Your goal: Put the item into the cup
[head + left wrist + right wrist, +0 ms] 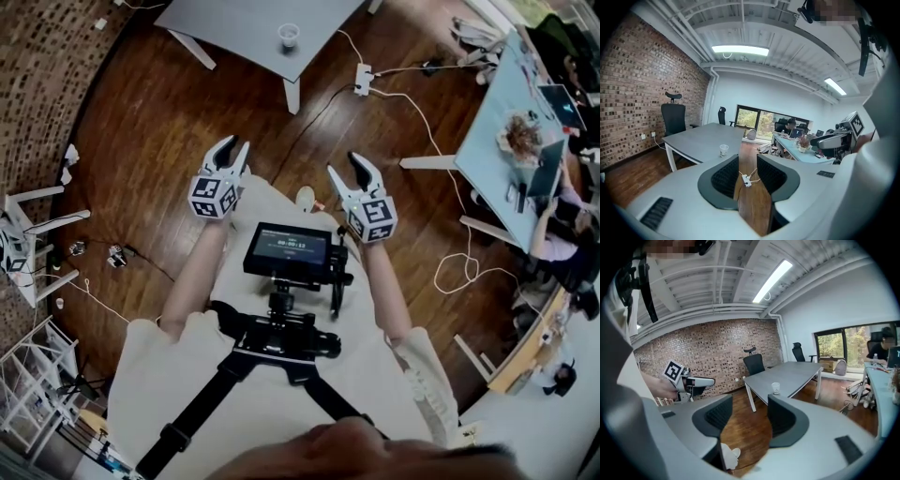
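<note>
The cup (289,37) stood upright near the edge of a grey desk (244,23) at the far side of the room, well apart from the person. It sat out in the open on an otherwise bare top, presumably so it could be reached from the front. Both gripper views looked towards it: it showed just above the left jaw in the left gripper view and just above the right jaw in the right gripper view. The item meant for the cup could not be picked out. A pale rounded thing (305,197) lay on the wooden floor between the two arms, but whether it was the item or the person's shoe could not be told. The left hand-held gripper (234,145) was held out at chest height and tilted a little downward. Its jaws stood partly apart with nothing between them, only the floor and a white power strip (747,180) showing through the gap. The right hand-held gripper (342,165) was held the same way beside it, its jaws somewhat wider apart and likewise empty. With both aimed at the desk and neither carrying anything, they seemed held ready for an approach, and the task appeared barely begun.
</note>
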`<state>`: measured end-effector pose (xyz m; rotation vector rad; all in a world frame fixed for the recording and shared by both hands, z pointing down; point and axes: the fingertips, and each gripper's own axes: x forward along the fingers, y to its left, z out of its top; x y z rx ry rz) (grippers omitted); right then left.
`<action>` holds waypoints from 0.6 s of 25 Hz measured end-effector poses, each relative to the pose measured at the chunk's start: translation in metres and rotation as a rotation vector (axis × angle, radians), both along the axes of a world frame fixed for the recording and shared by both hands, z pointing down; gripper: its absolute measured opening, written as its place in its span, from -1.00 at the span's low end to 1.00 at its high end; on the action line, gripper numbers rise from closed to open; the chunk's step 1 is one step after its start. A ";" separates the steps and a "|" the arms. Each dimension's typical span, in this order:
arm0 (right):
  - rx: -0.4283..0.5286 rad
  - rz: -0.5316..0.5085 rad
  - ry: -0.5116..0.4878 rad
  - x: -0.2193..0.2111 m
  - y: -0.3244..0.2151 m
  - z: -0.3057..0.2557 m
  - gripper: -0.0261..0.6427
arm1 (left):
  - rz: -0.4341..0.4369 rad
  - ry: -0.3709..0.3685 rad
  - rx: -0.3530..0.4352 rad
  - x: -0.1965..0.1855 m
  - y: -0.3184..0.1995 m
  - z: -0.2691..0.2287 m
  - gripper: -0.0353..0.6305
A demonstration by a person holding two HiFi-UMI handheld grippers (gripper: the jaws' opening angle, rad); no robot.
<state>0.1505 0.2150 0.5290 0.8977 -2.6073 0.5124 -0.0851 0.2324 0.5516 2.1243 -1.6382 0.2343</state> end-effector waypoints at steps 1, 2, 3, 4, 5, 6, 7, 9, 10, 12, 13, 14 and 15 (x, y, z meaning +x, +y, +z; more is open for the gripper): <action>0.001 0.000 0.002 -0.002 0.001 -0.001 -0.18 | 0.008 0.002 0.006 0.000 -0.002 -0.004 -0.55; 0.000 0.000 0.004 -0.004 0.003 0.000 -0.18 | 0.018 0.004 0.010 -0.001 -0.003 -0.008 -0.55; -0.002 0.002 0.007 -0.007 0.004 0.000 -0.18 | 0.029 0.006 0.014 -0.002 -0.004 -0.011 -0.55; -0.003 0.007 0.010 -0.011 0.005 0.000 -0.18 | 0.041 0.009 0.015 -0.004 -0.004 -0.013 -0.55; -0.003 0.013 0.013 -0.016 0.006 0.000 -0.18 | 0.054 0.014 0.016 -0.007 -0.004 -0.014 -0.55; -0.002 0.020 0.014 -0.021 0.006 -0.001 -0.18 | 0.067 0.022 0.016 -0.010 -0.004 -0.015 -0.55; -0.001 0.030 0.012 -0.027 0.006 -0.001 -0.18 | 0.081 0.028 0.015 -0.013 -0.004 -0.016 -0.55; -0.001 0.050 0.000 -0.037 0.007 -0.001 -0.18 | 0.107 0.032 0.015 -0.018 -0.004 -0.018 -0.55; -0.002 0.057 -0.006 -0.040 0.008 -0.001 -0.18 | 0.118 0.031 0.016 -0.019 -0.004 -0.020 -0.55; -0.004 0.059 -0.016 -0.043 0.009 0.000 -0.18 | 0.133 0.037 0.022 -0.017 -0.006 -0.026 -0.55; -0.004 0.058 -0.020 -0.044 0.009 -0.001 -0.18 | 0.136 0.042 0.026 -0.016 -0.007 -0.029 -0.55; -0.004 0.056 -0.024 -0.047 0.009 -0.002 -0.18 | 0.139 0.046 0.028 -0.014 -0.008 -0.031 -0.55; -0.004 0.054 -0.028 -0.049 0.010 -0.003 -0.18 | 0.143 0.048 0.028 -0.013 -0.007 -0.032 -0.55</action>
